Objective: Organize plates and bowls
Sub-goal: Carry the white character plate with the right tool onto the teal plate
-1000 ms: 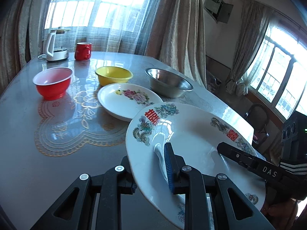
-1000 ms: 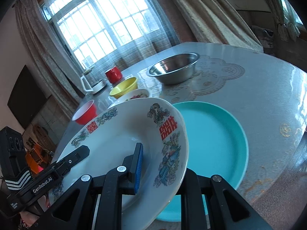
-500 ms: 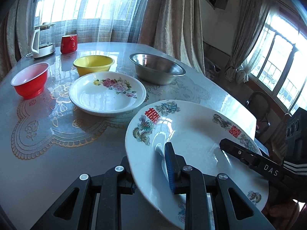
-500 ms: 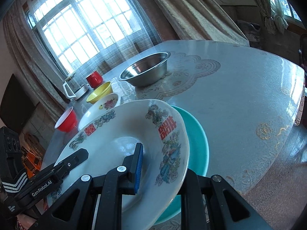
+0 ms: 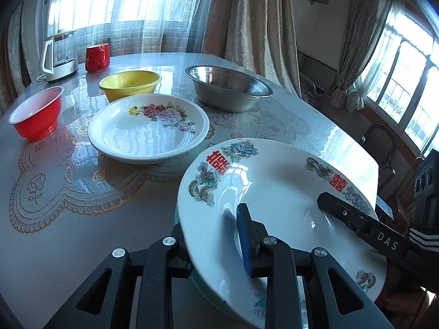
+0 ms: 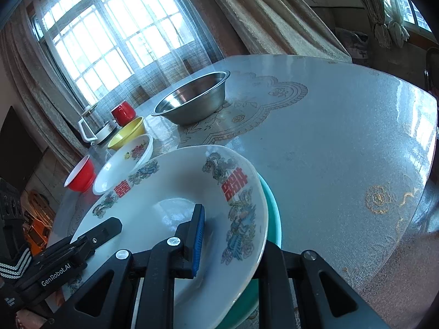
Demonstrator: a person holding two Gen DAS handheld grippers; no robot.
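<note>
Both grippers clamp opposite rims of a large white plate with dragon pattern and red characters (image 5: 277, 189) (image 6: 170, 192). My left gripper (image 5: 216, 235) is shut on its near rim in the left wrist view; my right gripper (image 6: 233, 235) is shut on its rim in the right wrist view. The plate lies low over a teal plate (image 6: 273, 216), almost covering it. Beyond stand a white flowered plate (image 5: 148, 127) (image 6: 126, 161), a yellow bowl (image 5: 130, 83), a red bowl (image 5: 35, 115) and a steel bowl (image 5: 227, 87) (image 6: 192, 98).
A kettle (image 5: 59, 54) and a red mug (image 5: 97, 56) stand at the table's far edge by the curtained window. The glass-topped table (image 6: 343, 137) runs right toward its edge. A chair (image 5: 380, 142) stands beyond the table.
The dragon plate, held by both grippers, has moved over the teal plate and lower, so the teal plate is now nearly covered. Both grips are unchanged.
</note>
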